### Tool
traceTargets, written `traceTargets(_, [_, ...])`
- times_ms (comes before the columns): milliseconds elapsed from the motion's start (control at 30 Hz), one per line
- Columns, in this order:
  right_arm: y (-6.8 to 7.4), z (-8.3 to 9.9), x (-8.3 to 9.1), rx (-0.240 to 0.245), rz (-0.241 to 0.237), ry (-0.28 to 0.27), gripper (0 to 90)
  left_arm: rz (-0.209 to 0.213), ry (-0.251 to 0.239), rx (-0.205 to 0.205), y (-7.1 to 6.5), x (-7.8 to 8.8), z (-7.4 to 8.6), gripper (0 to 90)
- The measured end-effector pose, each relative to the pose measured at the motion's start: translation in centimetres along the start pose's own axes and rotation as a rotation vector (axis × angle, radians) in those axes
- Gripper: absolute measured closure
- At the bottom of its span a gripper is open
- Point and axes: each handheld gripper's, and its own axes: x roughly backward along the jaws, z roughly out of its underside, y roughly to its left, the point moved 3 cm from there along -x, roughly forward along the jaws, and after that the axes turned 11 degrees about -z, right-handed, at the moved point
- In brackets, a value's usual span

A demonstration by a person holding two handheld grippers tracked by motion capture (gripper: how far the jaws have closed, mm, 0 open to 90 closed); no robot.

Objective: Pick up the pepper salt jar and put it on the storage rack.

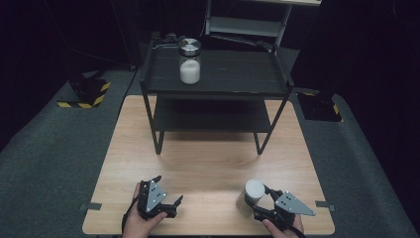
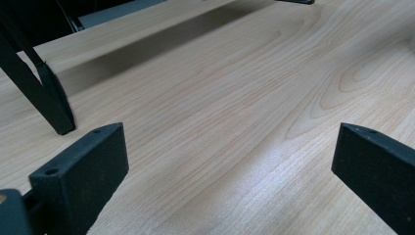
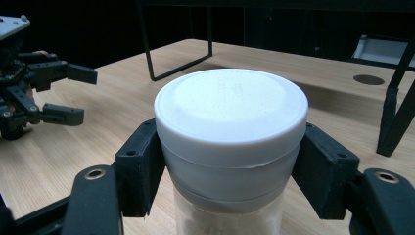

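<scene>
A jar with a white lid (image 1: 253, 190) is at the front right of the wooden table (image 1: 213, 158). My right gripper (image 1: 255, 199) is shut on it. In the right gripper view both jaws press on the jar (image 3: 230, 107) just under its lid, and pale contents show below. Whether the jar rests on the table I cannot tell. My left gripper (image 1: 170, 188) is at the front left, held low over the wood. It is open, and the left gripper view has only bare table between its jaws (image 2: 230, 166). The right gripper view shows it open too (image 3: 87, 96).
A black two-tier shelf (image 1: 237, 74) stands across the far half of the table. A glass jar with a metal lid (image 1: 189, 62) and white powder stands on its top tier. One shelf leg (image 2: 49, 98) is close ahead of the left gripper. Grey floor surrounds the table.
</scene>
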Motion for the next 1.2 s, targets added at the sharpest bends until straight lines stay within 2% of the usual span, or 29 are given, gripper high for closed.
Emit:
traceTargets(133, [0.0,-0.3,-0.1,-0.001,-0.008,-0.007,34.1,0.0,-0.004,0.01,0.0,0.0,0.1,0.8])
traceTargets(367, [0.6,-1.7,-0.3,0.021,-0.003,-0.002,34.0,-0.004,0.004,0.002,0.0,0.0,0.0,0.8])
traceTargets(467, [1.0,-2.0,-0.4,0.006,0.005,-0.008,34.0,-0.004,0.017,-0.003,0.1,0.1,-0.2,0.8])
traceTargets(533, [1.6,-2.5,-0.5,0.019,0.025,-0.003,34.1,-0.003,0.019,0.002,0.1,0.1,-0.2,0.8])
traceTargets(667, [1.7,-3.1,-0.4,0.008,0.032,-0.023,34.0,0.005,0.011,0.016,0.2,0.1,-0.1,0.8])
traceTargets(833, [1.7,-4.5,-0.1,0.009,0.035,-0.054,34.0,0.012,0.016,0.017,0.4,0.2,-0.2,0.8])
traceTargets(1000, [1.8,-6.8,0.0,0.015,0.036,-0.077,34.0,0.02,0.021,0.022,0.5,0.2,-0.2,0.8])
traceTargets(1200, [1.8,-8.5,-0.3,0.006,0.037,-0.102,34.0,0.015,0.026,0.044,0.6,0.1,-0.3,0.8])
